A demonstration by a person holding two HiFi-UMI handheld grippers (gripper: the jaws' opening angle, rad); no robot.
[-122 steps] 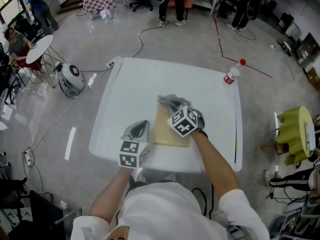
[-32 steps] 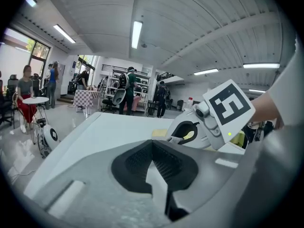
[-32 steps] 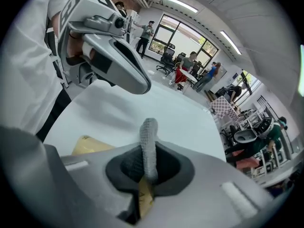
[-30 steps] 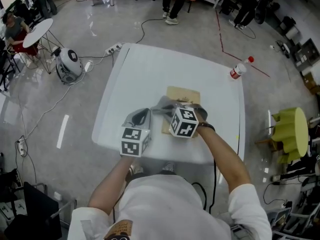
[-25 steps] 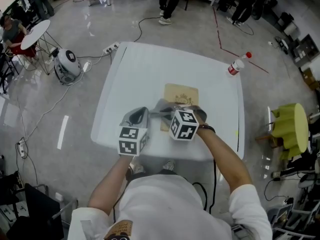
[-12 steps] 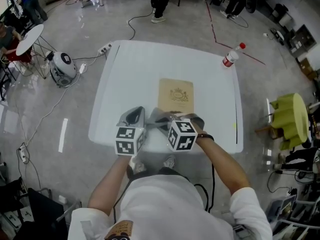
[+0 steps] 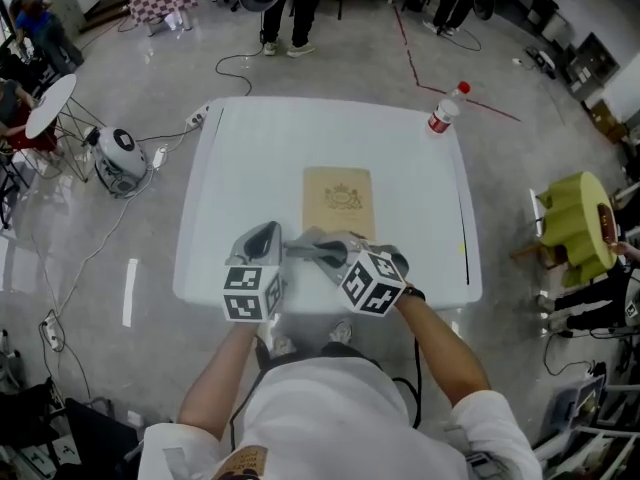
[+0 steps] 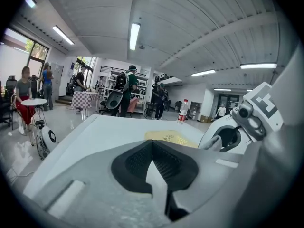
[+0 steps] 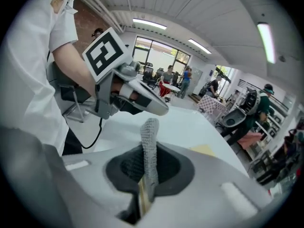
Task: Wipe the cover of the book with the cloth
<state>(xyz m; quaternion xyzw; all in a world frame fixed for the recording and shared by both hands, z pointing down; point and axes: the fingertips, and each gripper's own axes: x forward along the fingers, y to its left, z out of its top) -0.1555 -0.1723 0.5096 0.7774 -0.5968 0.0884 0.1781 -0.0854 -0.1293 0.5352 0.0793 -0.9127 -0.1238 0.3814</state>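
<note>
A tan book with a gold emblem lies flat in the middle of the white table. My right gripper is near the table's front edge, short of the book, pointing left. It is shut on a grey cloth; in the right gripper view the cloth stands up between the jaws. My left gripper sits just left of it, shut with nothing in it, and its closed jaws face the book. The book's cover is bare.
A water bottle with a red cap stands at the table's far right corner. On the floor are a round white device and cables at the left and a green chair at the right. People stand beyond the far edge.
My right gripper has drawn the cloth back off the book toward the near edge, so the whole cover now shows. The left gripper has stayed by the front edge.
</note>
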